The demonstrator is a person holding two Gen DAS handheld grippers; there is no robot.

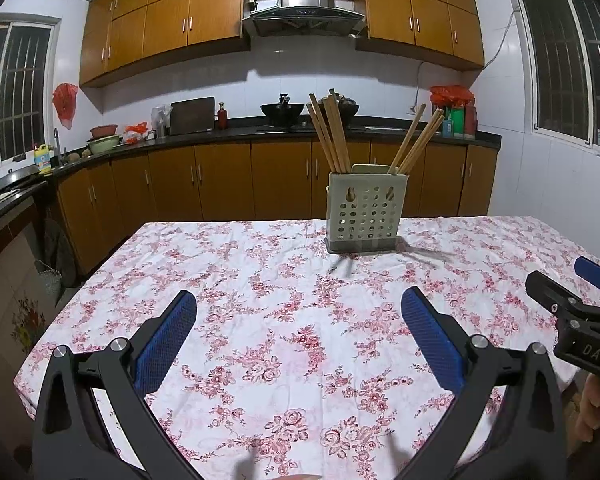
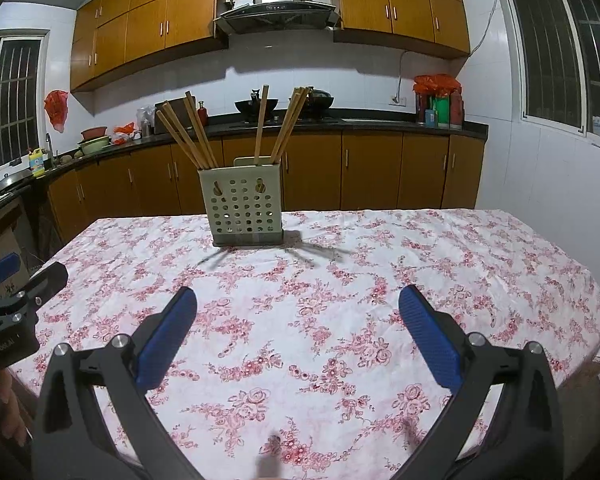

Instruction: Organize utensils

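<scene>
The table (image 1: 260, 320) is offering wide bare cloth, though its edges are falling away close on both sides. The perforated holder (image 1: 365, 212) is standing far back, chopsticks (image 1: 330, 132) splaying from both compartments; knocking one is risking tipping it. Left claw (image 1: 299, 336) and right claw (image 2: 298, 334) are hovering released, grasping nothing.

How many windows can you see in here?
2. The left-wall window is above the sink counter; the right-wall window is beside the table. Others may be hidden behind the cameras.
</scene>
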